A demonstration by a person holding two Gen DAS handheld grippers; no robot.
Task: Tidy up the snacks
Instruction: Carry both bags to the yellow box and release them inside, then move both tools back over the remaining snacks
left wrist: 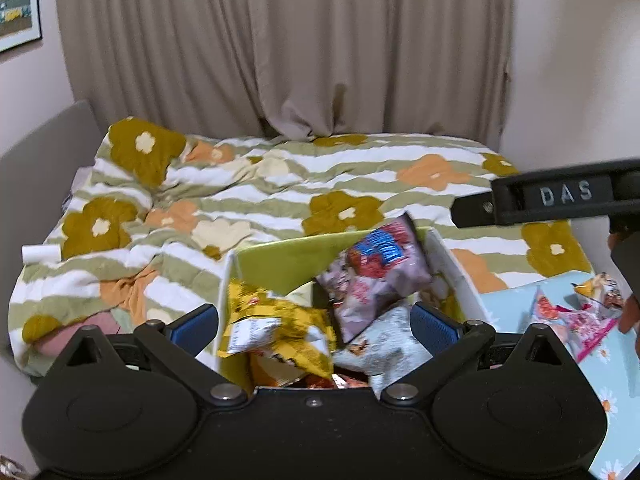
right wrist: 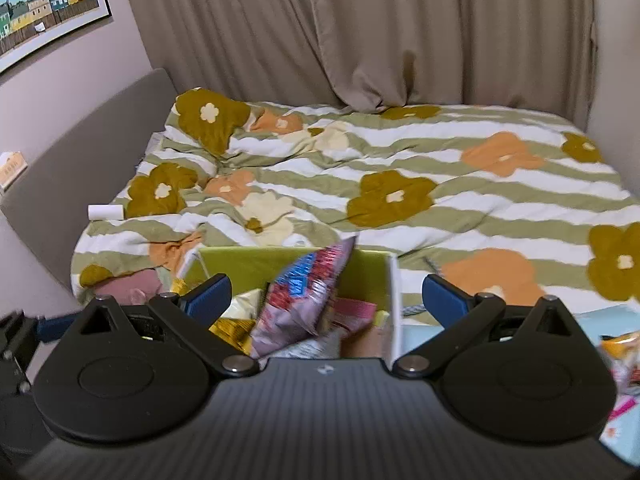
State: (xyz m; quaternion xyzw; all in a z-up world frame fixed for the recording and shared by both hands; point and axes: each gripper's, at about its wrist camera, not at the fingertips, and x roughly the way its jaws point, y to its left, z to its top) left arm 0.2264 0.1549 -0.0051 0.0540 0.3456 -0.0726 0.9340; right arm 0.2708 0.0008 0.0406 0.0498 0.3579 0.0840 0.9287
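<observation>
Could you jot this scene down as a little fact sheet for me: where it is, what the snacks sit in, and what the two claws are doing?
place: bed with flowered duvet
container: green box, on the bed
in the box: purple snack bag, yellow snack bag, others
beside the box: more snacks on a light blue lid
left claw: open, holding nothing
right claw: open, holding nothing

Flowered duvet (right wrist: pixel 400 184), beige curtain (right wrist: pixel 360 32), framed picture (right wrist: pixel 44 12)
</observation>
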